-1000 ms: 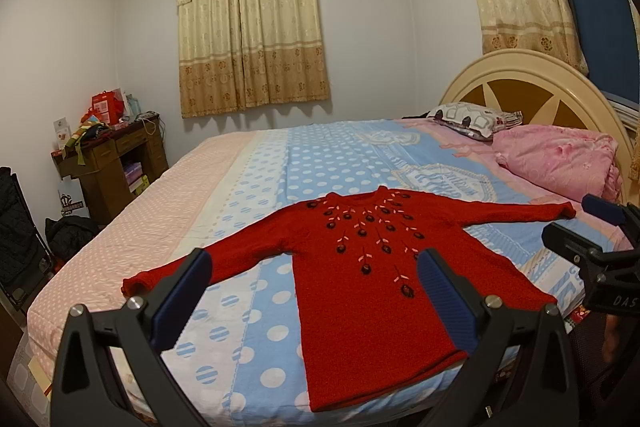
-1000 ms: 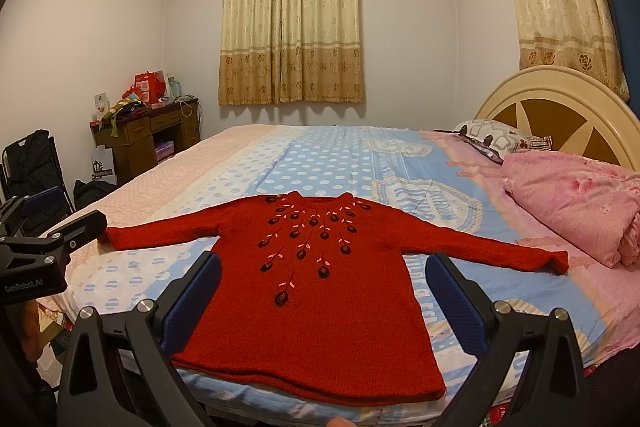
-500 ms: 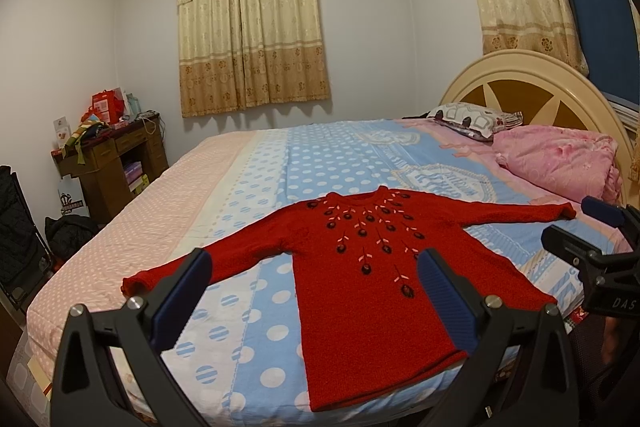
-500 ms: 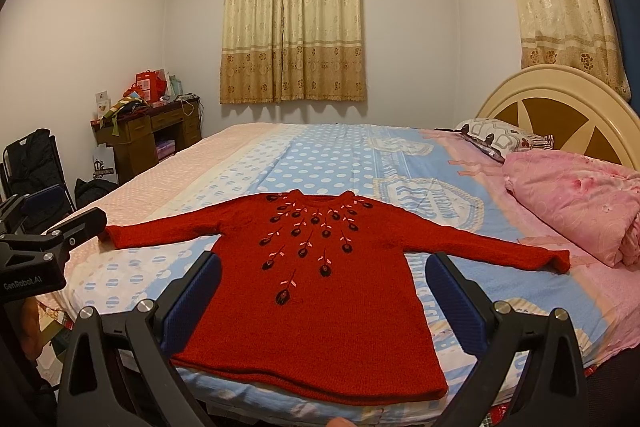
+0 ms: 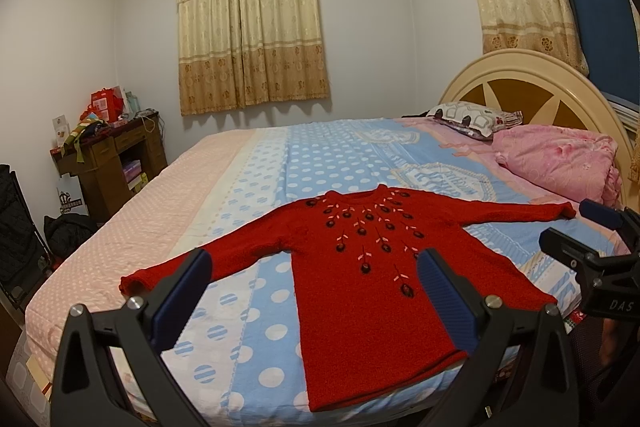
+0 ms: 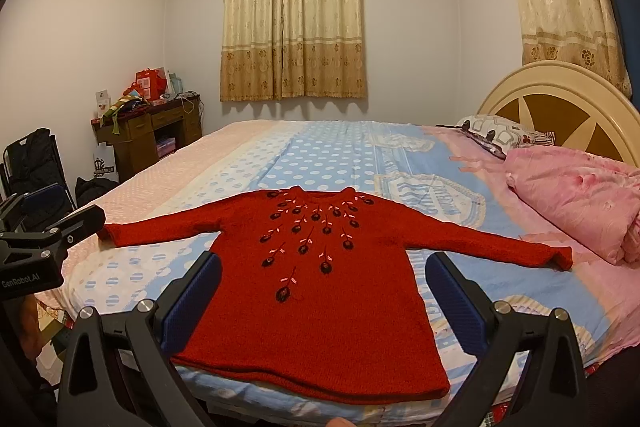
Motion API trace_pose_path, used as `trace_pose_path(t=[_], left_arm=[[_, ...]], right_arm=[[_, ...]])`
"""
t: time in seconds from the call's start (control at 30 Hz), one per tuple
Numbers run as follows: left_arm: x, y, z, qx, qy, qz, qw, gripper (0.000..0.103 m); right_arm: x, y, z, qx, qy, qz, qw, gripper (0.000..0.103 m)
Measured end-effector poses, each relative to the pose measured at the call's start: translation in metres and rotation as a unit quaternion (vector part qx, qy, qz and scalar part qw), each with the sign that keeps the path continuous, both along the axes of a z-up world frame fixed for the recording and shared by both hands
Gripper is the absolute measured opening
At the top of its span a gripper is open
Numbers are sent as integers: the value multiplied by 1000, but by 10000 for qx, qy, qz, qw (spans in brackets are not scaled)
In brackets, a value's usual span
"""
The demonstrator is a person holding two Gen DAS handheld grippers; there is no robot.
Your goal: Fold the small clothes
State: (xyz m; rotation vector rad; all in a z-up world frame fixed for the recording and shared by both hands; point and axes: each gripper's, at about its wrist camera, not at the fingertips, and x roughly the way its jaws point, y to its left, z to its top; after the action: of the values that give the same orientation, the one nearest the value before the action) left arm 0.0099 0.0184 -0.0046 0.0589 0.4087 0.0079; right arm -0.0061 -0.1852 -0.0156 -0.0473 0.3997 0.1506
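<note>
A red knitted sweater (image 5: 360,291) with dark embroidered flowers lies flat on the bed, front up, both sleeves spread out; it also shows in the right wrist view (image 6: 316,299). My left gripper (image 5: 314,297) is open and empty, held above the bed's near edge over the sweater's left half. My right gripper (image 6: 322,301) is open and empty, held above the near edge in front of the sweater's hem. Each gripper shows at the edge of the other's view.
The bed (image 5: 248,187) has a blue dotted and pink sheet. A pink folded quilt (image 6: 580,195) and a patterned pillow (image 6: 500,135) lie by the cream headboard (image 6: 568,99) on the right. A wooden desk (image 6: 152,131) stands at the left wall.
Almost nothing has changed; the right wrist view has shifted very slightly, and both grippers stay open above the bed's near edge.
</note>
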Motion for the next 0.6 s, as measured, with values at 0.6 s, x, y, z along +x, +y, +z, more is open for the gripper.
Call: trace_pose_path(t=[0.6], left_arm=[[61,-15,-26,358,293,-206,9987,103]], right_arm=[[52,-59,-32,395,505,-417,9971,102]])
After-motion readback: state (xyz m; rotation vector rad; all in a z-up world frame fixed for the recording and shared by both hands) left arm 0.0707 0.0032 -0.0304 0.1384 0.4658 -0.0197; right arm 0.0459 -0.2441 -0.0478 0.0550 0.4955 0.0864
